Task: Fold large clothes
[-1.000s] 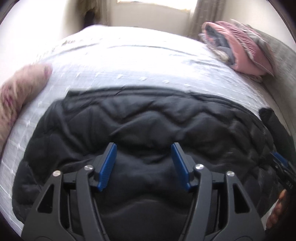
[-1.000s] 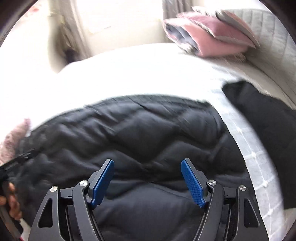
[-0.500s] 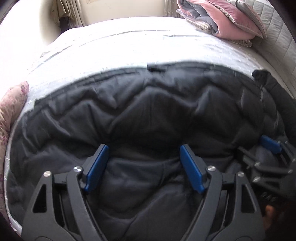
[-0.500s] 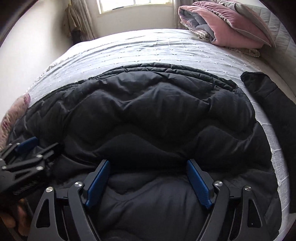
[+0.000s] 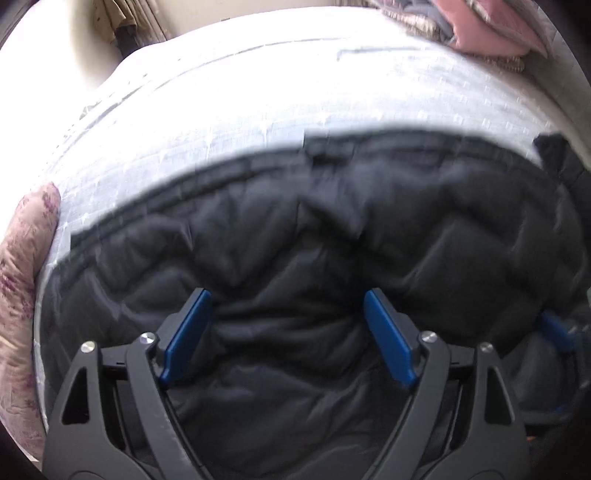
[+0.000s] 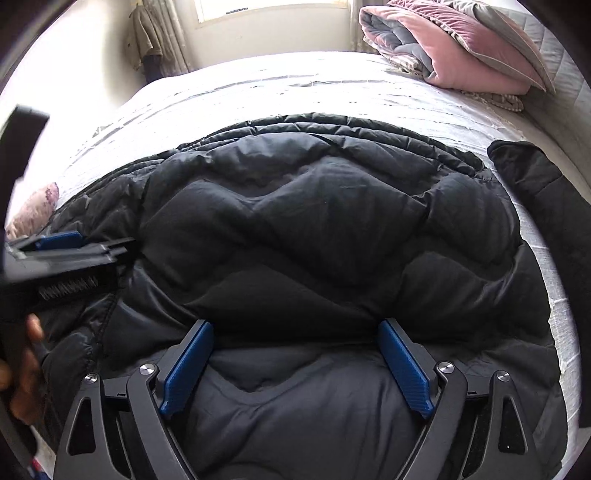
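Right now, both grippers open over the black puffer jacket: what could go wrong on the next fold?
1. The black puffer jacket is thick and slick; the open right gripper may pinch only the top layer and slip.
2. The left gripper sits close beside the right one, so the two could collide.
3. A second dark garment lies right alongside and could get dragged in.

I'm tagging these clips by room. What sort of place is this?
Most likely a bedroom: a black quilted coat lies on a bed, with folded pink bedding and a curtained window behind.
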{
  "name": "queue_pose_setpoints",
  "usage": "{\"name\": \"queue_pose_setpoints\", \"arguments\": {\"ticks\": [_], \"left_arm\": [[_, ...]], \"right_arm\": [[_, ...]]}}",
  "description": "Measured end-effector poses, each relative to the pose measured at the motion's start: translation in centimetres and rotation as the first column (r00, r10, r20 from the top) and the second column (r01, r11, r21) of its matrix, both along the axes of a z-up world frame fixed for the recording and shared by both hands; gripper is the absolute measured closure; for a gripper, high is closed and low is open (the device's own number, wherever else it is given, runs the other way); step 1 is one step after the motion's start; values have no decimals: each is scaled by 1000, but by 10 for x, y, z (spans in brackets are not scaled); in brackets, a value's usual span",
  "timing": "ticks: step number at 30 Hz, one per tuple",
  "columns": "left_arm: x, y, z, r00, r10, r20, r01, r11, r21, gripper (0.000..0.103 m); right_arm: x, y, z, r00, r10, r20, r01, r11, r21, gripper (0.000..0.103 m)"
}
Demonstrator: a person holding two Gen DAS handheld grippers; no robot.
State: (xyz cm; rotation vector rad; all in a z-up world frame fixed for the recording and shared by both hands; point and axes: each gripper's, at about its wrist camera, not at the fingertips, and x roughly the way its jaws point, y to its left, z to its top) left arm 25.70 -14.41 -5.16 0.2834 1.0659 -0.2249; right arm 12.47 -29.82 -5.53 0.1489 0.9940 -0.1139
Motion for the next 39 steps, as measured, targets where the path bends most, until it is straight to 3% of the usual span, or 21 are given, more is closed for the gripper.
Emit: {"name": "queue_pose_setpoints", "arguments": {"ticks": [3,6,8,10,19,25,30,33,39], "left_arm": [[16,-13,8,999,4,43,-6,999,52,18],[41,-17,-15,999,37,-3,-37,995,89,17],[51,-7,-39,996,72,-47,-70,997,42,6],[52,0,-44,997,75,-37,-75,997,7,2],[53,17,-26,995,84,-50,-85,996,-19,4],[-31,35,11,999,-13,42,16,997,-70,4],[-92,37,-10,993,-120,2,120,992,-24,4],[-100,39,-39,991,-136,0,136,990,40,3],[-109,53,-17,994,-107,-34,105,992,-64,3]], "right_arm": [[2,-2,-2,1000,0,-2,0,1000,-3,11],[3,-4,-2,1000,0,-1,0,1000,1,11],[4,-5,-2,1000,2,1,-2,1000,2,10],[4,-7,-4,1000,9,3,-9,1000,1,10],[5,-5,-9,1000,15,-3,-15,1000,-2,8],[7,-3,-9,1000,17,-9,-17,1000,-1,8],[8,-3,-9,1000,18,-9,-18,1000,-4,8],[9,-2,-10,1000,17,-10,-17,1000,-4,8],[9,4,-13,999,40,-16,-40,999,-19,3]]}}
